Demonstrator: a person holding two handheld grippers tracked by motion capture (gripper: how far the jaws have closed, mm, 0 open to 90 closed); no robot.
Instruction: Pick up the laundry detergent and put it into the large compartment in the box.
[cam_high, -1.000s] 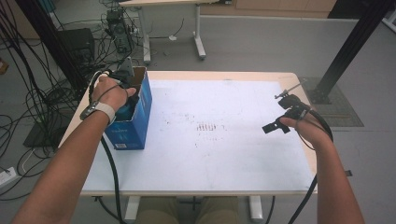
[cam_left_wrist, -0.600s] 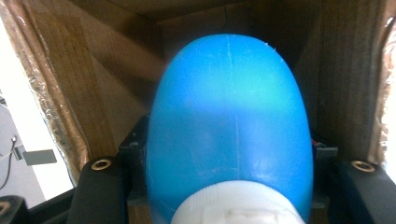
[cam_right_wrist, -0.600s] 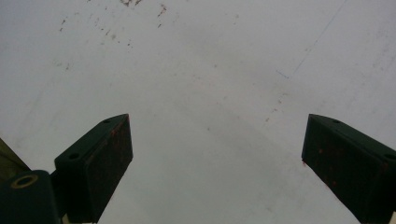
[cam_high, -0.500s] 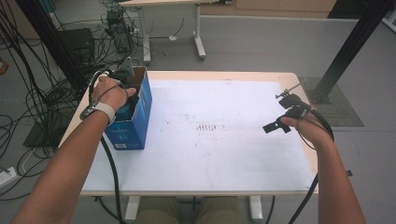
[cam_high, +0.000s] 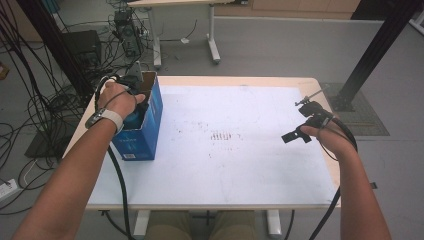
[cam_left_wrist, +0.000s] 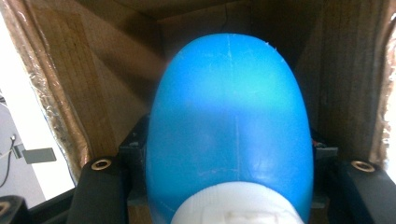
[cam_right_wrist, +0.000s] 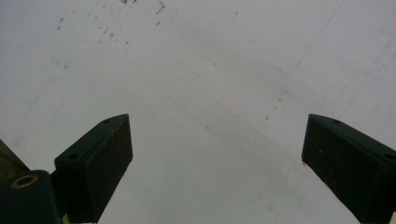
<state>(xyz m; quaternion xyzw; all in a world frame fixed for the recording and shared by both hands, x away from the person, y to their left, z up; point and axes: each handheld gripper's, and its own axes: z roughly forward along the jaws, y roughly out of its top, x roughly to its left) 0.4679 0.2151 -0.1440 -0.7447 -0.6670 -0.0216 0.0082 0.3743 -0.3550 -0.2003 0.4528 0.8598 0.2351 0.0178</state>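
Left gripper (cam_high: 134, 107) clamped on blue bottle (cam_left_wrist: 229, 135), down inside the box (cam_high: 150, 125). Right gripper (cam_right_wrist: 215, 158) wide open, empty, over table (cam_high: 240, 165) well right of box. Step: bottle at box; next needs straight vertical move past walls.

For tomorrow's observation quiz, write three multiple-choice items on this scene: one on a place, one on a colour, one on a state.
1. Where is the blue bottle?
A. inside the cardboard box
B. at the middle of the table
C. on the floor

2. What colour is the bottle's cap?
A. red
B. white
C. black

3. How are the right gripper jaws?
A. shut on a bottle
B. shut on nothing
C. open

Answers:
1 A, brown box walls surround it.
2 B, the cap shows white between the left gripper jaws.
3 C, bare table shows between them.
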